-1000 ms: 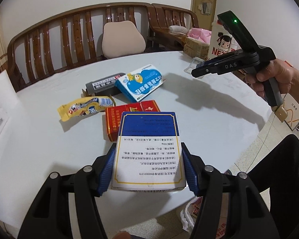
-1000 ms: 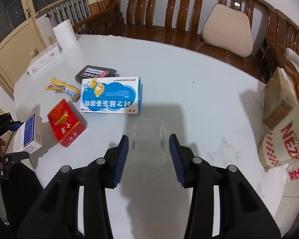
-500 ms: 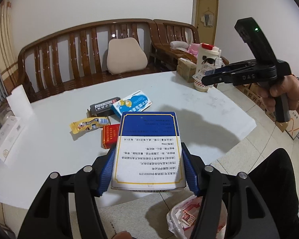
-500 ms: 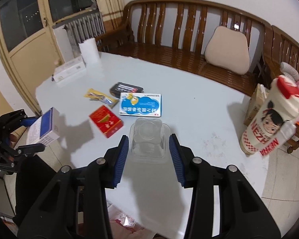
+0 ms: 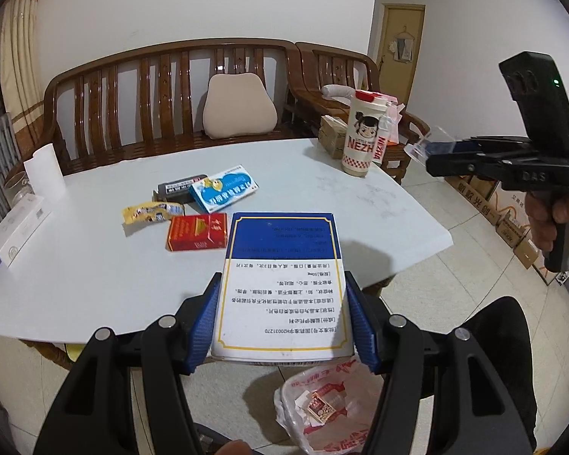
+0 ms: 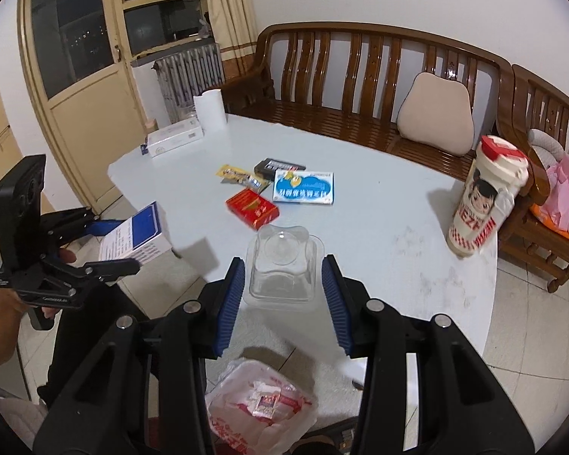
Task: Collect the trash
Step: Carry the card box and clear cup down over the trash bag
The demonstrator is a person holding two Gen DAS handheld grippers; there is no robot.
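My left gripper [image 5: 280, 311] is shut on a blue-and-white medicine box [image 5: 282, 276], held in the air off the table's near edge. My right gripper [image 6: 282, 299] is shut on a clear plastic cup-shaped container [image 6: 282, 265], also lifted. Below both hangs an open white trash bag with red print [image 5: 322, 405] [image 6: 261, 405] with scraps inside. On the white table [image 5: 95, 265] lie a red box [image 5: 196, 232], a yellow snack wrapper [image 5: 151, 212], a light-blue medicine box [image 5: 223, 187] and a dark packet [image 5: 178, 188].
A tall NEZHA tumbler [image 5: 362, 136] stands at the table's right edge. A paper roll [image 5: 44, 172] and a white carton [image 5: 17, 227] sit at the left. A wooden bench with a cushion [image 5: 239, 106] lines the far side; cardboard boxes [image 5: 512, 223] stand on the tiled floor.
Both grippers have pulled back from the table and risen, still holding the box and the clear container. The trash bag below has come into view.
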